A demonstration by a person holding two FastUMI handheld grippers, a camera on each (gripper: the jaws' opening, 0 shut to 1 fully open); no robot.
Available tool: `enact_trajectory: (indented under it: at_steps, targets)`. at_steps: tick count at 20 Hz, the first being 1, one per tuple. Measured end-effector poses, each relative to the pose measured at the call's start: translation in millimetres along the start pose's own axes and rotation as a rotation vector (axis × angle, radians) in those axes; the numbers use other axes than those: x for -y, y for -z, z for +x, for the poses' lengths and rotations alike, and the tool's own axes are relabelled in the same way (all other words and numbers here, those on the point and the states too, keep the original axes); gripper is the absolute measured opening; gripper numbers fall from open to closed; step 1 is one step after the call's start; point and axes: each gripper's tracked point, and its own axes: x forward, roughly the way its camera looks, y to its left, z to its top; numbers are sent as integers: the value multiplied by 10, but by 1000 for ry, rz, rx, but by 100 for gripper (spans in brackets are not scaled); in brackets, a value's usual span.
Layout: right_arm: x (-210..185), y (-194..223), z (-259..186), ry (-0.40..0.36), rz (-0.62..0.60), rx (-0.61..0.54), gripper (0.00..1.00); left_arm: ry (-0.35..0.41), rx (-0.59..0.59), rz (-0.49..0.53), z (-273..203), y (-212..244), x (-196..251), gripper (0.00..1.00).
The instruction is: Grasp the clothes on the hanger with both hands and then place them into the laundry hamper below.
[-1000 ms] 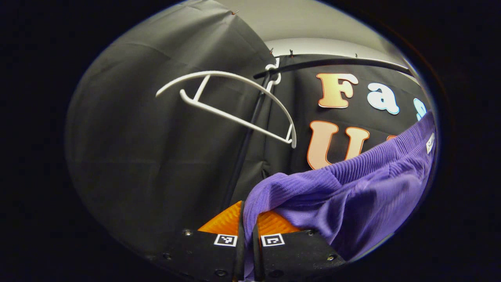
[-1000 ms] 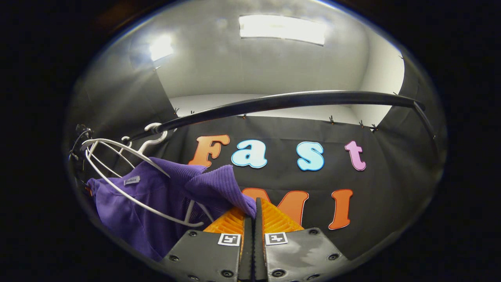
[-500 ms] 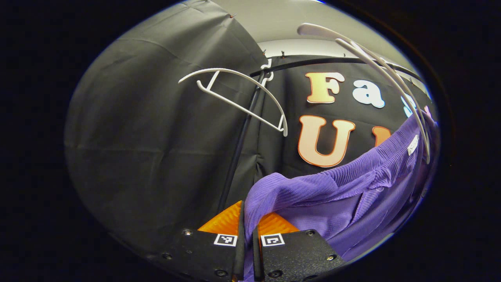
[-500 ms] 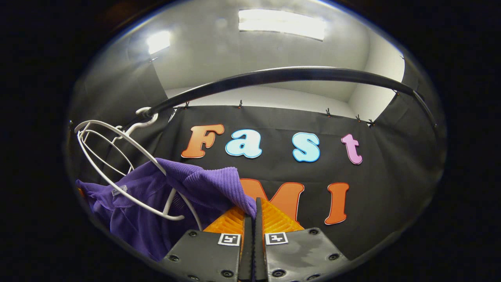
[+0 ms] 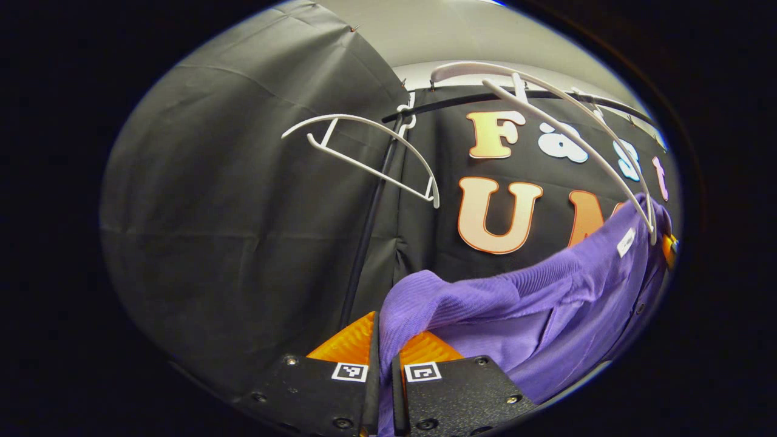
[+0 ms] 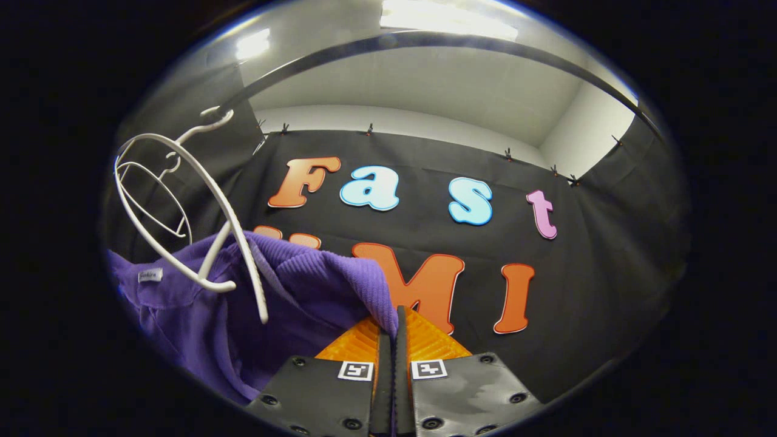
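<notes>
A purple ribbed garment hangs stretched between my two grippers, with a small white label near its collar. My left gripper is shut on one folded edge of it. In the right gripper view the same purple garment spreads to the left, and my right gripper is shut on its other edge. A white hanger tilts in front of the cloth, its hook on the black rail. In the left gripper view that white hanger arcs above the garment.
A second, bare white hanger hangs from the black rail further left, by a thin black pole. Black cloth walls stand behind and to the left. The white ceiling has bright lights.
Both grippers have moved down with the garment, so the rail sits higher in the right gripper view. The garment has slid down off the near hanger, which now tilts more steeply.
</notes>
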Motion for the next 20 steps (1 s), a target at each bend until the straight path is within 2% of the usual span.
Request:
enact_trajectory:
  at_steps: [5, 7, 14, 16, 17, 20]
  targets:
    - [201, 134, -125, 6, 7, -12, 10, 20, -3, 4, -158, -59, 25, 9]
    - [271, 147, -218, 8, 12, -25, 10, 27, 9, 13, -258, -149, 54, 12]
    - [354, 169, -449, -47, 67, -41, 9, 26, 35, 97, -505, -358, 68, 7]
    - [309, 213, -515, -64, 70, -53, 9, 32, 21, 121, -608, -315, 101, 9]
    - [243, 246, -549, -83, 80, -66, 9, 40, 10, 127, -665, -267, 143, 7]
    - [-83, 423, -667, -177, 128, -133, 10, 87, -57, 91, -741, -18, 350, 9]
